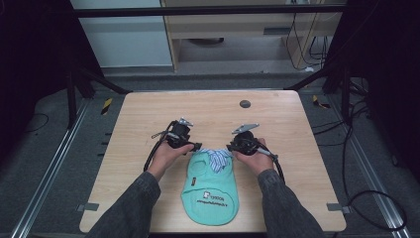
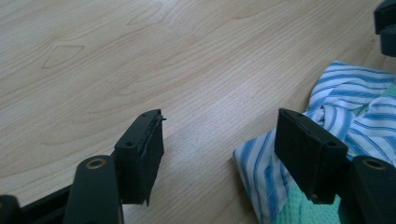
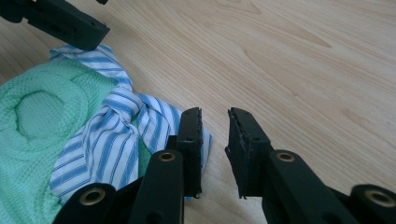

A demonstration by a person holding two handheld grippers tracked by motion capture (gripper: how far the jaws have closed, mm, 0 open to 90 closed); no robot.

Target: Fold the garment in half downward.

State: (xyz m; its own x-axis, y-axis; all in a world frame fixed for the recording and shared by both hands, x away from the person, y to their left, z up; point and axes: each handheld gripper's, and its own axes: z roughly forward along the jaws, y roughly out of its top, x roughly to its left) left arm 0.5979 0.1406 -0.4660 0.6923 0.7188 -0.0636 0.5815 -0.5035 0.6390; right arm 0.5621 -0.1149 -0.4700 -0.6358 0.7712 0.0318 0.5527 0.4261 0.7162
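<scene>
A small mint-green knit garment [image 1: 210, 191] with a blue-and-white striped collar [image 1: 216, 158] lies flat on the wooden table [image 1: 148, 119], its collar end toward the far side. My left gripper [image 1: 194, 147] sits at the collar's left corner, jaws wide open, one jaw over the striped cloth [image 2: 345, 116] and nothing clamped between them. My right gripper [image 1: 230, 148] is at the collar's right corner, jaws a narrow gap apart beside the striped cloth [image 3: 112, 135], holding nothing. The green knit [image 3: 42, 121] bunches to the left in the right gripper view, where the other gripper's jaw [image 3: 60, 21] also appears.
A dark round grommet [image 1: 245, 103] sits in the table near the far edge. Black frame legs [image 1: 99, 79] and cables [image 1: 356, 148] surround the table on the floor. Bare wood extends to the far half and both sides of the garment.
</scene>
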